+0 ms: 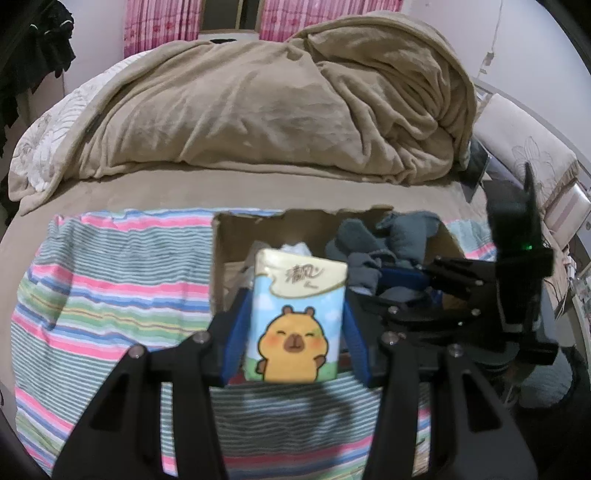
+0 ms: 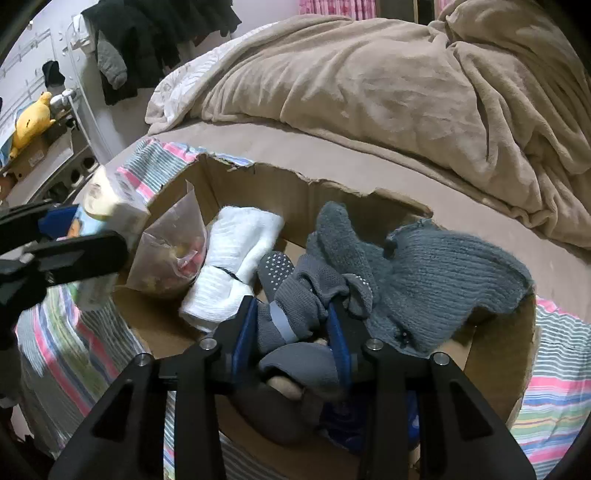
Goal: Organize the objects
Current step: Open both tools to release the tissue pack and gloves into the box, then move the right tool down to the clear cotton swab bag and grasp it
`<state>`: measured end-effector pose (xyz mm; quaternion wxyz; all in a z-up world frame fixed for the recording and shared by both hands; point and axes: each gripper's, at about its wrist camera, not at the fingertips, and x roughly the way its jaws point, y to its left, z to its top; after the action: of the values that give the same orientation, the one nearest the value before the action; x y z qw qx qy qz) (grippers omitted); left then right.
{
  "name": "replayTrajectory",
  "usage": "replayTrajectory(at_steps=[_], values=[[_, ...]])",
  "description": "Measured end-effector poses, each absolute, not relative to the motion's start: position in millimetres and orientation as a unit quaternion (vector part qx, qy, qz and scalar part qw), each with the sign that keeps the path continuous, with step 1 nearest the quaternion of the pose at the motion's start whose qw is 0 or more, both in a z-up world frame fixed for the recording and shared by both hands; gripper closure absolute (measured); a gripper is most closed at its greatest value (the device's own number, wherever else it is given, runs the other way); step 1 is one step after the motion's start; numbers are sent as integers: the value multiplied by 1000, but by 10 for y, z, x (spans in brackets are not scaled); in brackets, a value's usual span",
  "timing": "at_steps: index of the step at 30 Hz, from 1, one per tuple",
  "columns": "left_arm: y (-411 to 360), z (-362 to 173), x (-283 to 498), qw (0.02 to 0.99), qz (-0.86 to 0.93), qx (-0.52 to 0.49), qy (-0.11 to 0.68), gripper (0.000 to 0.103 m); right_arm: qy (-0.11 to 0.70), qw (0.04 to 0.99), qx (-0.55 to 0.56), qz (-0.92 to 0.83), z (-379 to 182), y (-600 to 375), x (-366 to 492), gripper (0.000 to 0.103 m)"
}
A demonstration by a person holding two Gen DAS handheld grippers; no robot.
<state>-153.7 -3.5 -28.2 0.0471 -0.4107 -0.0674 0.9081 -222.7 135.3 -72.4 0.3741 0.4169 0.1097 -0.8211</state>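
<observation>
Bedroom, pink curtains [image 1: 155, 26] behind bed. Cardboard box [image 2: 258, 177] sits on striped cloth [image 1: 110, 280] over tan sheet; rumpled tan blanket [image 1: 280, 107] beyond box. Left gripper [image 1: 295, 306] clamped on tissue pack [image 1: 297, 317], held just before box's near-left edge. Right gripper [image 2: 291, 332] inside box, fingers pinching grey sock [image 2: 295, 314]; white towel roll [image 2: 236, 262] and plastic bag [image 2: 170, 251] at box's left side.

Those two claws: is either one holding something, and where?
Left gripper clamps the tissue pack by its sides; right gripper pinches a grey sock mid-length.
</observation>
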Motion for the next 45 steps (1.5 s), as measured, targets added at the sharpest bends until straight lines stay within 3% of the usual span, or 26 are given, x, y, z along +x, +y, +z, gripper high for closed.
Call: replayTrajectory(at_steps=[5,32,35,41,45], values=[[2,-298,-1591,48,904,-418,-76,54,85,380,398,-831,-577,1513,-2175,45],[130,-102,-1482,54,910,-407,-63,50,39,325,379,-866,-209,2249,-1710,42],[116,-88,-1380,56,909,-407,-65,43,40,321,381,-866,-202,2247,-1621,29],[105,-87,-1134,58,908,-409,-66,38,41,319,382,-866,-167,2216,-1433,27],[101,-93,-970,60,908,-409,-65,38,50,319,384,-865,-174,2182,-1294,14]])
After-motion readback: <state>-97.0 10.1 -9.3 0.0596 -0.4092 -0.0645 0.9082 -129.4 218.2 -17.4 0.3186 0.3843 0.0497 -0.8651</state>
